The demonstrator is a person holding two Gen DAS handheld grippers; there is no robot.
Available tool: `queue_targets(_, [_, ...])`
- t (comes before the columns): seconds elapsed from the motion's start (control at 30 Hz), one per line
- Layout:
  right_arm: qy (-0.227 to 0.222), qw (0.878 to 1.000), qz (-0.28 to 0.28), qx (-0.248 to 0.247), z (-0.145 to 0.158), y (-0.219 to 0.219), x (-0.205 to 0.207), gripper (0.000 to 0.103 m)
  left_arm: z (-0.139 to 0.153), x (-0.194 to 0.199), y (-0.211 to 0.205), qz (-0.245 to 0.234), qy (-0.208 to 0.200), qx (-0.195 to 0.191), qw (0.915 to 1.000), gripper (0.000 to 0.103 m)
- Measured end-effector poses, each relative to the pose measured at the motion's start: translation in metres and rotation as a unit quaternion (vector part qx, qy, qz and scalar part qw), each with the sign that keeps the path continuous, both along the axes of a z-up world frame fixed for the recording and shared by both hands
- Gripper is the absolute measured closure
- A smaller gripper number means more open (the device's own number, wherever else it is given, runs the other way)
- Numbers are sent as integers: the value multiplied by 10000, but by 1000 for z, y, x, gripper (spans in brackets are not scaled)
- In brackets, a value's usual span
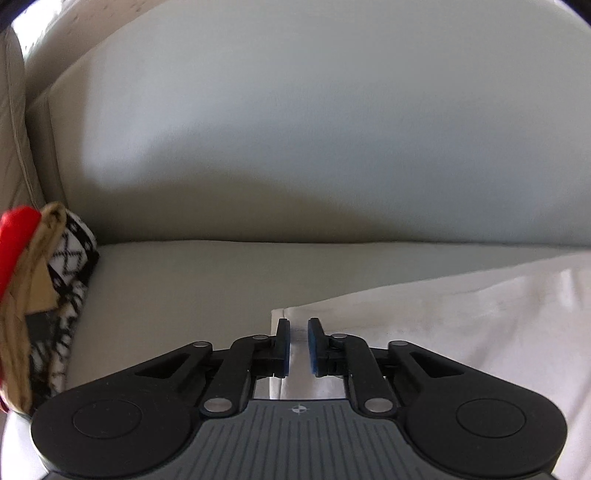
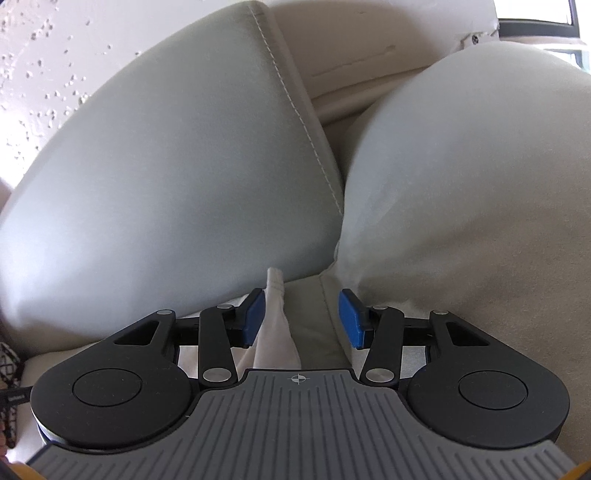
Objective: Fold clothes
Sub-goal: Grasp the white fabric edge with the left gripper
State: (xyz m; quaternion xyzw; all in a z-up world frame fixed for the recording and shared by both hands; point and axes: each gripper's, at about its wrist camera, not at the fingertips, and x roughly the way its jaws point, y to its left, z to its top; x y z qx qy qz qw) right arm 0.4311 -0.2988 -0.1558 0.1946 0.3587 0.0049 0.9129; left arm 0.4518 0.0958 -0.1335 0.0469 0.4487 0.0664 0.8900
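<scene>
On the sofa seat (image 1: 177,280), the left gripper (image 1: 298,345) is hovering over the white garment's (image 1: 461,325) corner with jaws slightly apart, seemingly gripping nothing, while the right gripper (image 2: 301,317) is gaping wide around a bunched white fold (image 2: 276,332) near the back cushions (image 2: 166,155).

Daylight falls from the upper left in both fisheye views, overexposing the pitted white wall (image 2: 40,70) and, at the upper right of the right wrist view, a bright window strip (image 2: 535,11). The grey leather back cushion (image 1: 314,129) shows a soft sheen above and deep shadow along its lower edge. The white cloth (image 1: 480,332) glares, its folds nearly washed out. The red, tan and black-and-white patterned fabric pile (image 1: 44,295) at the left edge is blurred and stretched. Straight seams bow outward, and the corners vignette to black.
</scene>
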Motion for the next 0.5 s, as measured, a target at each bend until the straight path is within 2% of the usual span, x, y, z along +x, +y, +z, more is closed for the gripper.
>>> queue_targets(0.2, [43, 10000, -1, 38, -1, -6, 7, 52, -5, 7, 8, -21, 128, -146, 9998, 89])
queue_targets(0.27, [56, 10000, -4, 46, -1, -7, 11, 52, -8, 6, 6, -21, 164, -91, 9998, 94])
queue_targets(0.3, [44, 10000, -8, 18, 0, -6, 9, 52, -8, 6, 4, -47, 141, -32, 9999, 101])
queue_targets(0.4, [0, 10000, -21, -22, 3, -5, 9, 52, -1, 2, 6, -89, -144, 59, 9998, 102])
queue_targets(0.5, [-16, 9999, -122, -21, 4, -8, 10, 52, 14, 5, 25, 296, -554, -446, 9970, 102])
